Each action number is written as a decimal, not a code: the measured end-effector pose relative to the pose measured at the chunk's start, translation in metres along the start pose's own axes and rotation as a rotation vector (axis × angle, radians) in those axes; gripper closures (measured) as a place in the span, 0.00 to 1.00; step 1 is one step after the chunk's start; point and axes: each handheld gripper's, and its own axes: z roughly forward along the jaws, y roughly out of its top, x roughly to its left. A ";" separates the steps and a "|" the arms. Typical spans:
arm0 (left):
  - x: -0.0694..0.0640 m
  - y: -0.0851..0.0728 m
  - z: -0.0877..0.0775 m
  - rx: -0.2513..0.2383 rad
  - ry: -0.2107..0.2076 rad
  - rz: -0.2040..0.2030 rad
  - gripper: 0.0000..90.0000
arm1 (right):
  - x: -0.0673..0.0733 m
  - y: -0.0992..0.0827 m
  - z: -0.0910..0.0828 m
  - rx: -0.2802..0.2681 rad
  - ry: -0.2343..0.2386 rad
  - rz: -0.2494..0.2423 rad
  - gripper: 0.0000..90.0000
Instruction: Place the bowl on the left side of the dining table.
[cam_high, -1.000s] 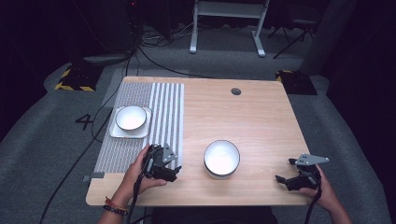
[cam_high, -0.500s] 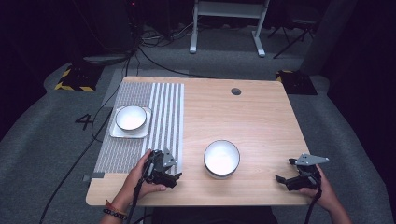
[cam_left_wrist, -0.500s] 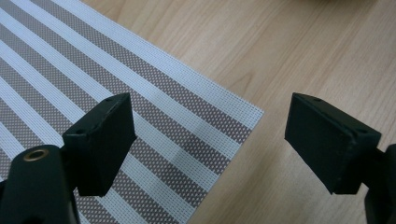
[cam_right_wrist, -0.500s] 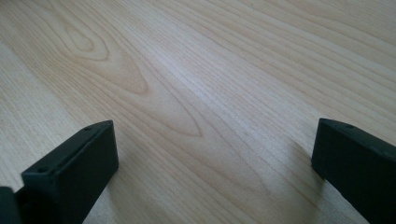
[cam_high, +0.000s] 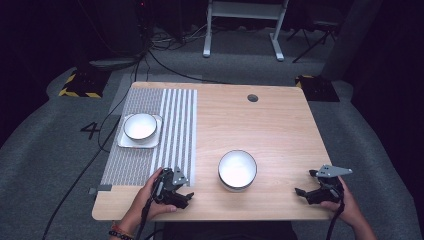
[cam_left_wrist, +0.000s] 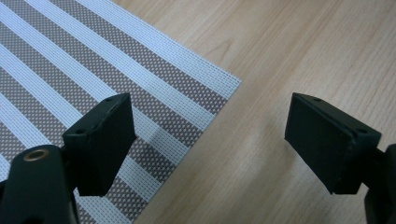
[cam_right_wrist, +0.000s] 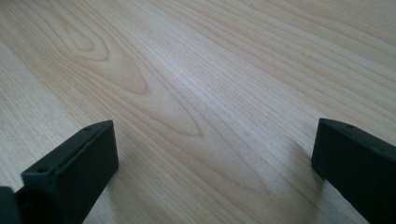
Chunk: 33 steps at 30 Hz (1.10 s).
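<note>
The white bowl (cam_high: 237, 169) sits empty and upright on the bare wood near your edge of the table (cam_high: 280, 130), between your two hands and touched by neither; to its left lies the striped placemat (cam_high: 175, 125), its near right corner just beside your left gripper (cam_high: 186, 195); in the left gripper view that corner lies under and ahead of the left-hand jaw, with the jaws spread wide and nothing between them. Over the last second your left hand has drawn back a little toward the near edge, away from the mat and no closer to the bowl; I read that as a retreat to rest rather than an approach, so no grasp is under way. Your right gripper (cam_high: 305, 183) has not moved; it rests low at the near right corner, well apart from the bowl, jaws released over plain wood in the right gripper view. Farther off, a second bowl (cam_high: 140, 126) stands on a square plate (cam_high: 125, 142) on the mat's far left part; if the near bowl is to join it, the whole reach is ahead of you.
</note>
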 end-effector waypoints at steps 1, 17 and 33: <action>0.000 0.000 0.000 0.000 0.000 0.000 0.18 | 0.000 0.000 0.000 0.000 0.000 0.000 0.01; 0.002 -0.021 0.004 -0.123 -0.043 -0.062 0.16 | 0.000 0.000 0.000 0.002 -0.002 -0.001 0.01; 0.003 -0.022 0.004 -0.122 -0.052 -0.068 0.16 | 0.000 -0.001 -0.001 0.003 -0.005 -0.008 0.01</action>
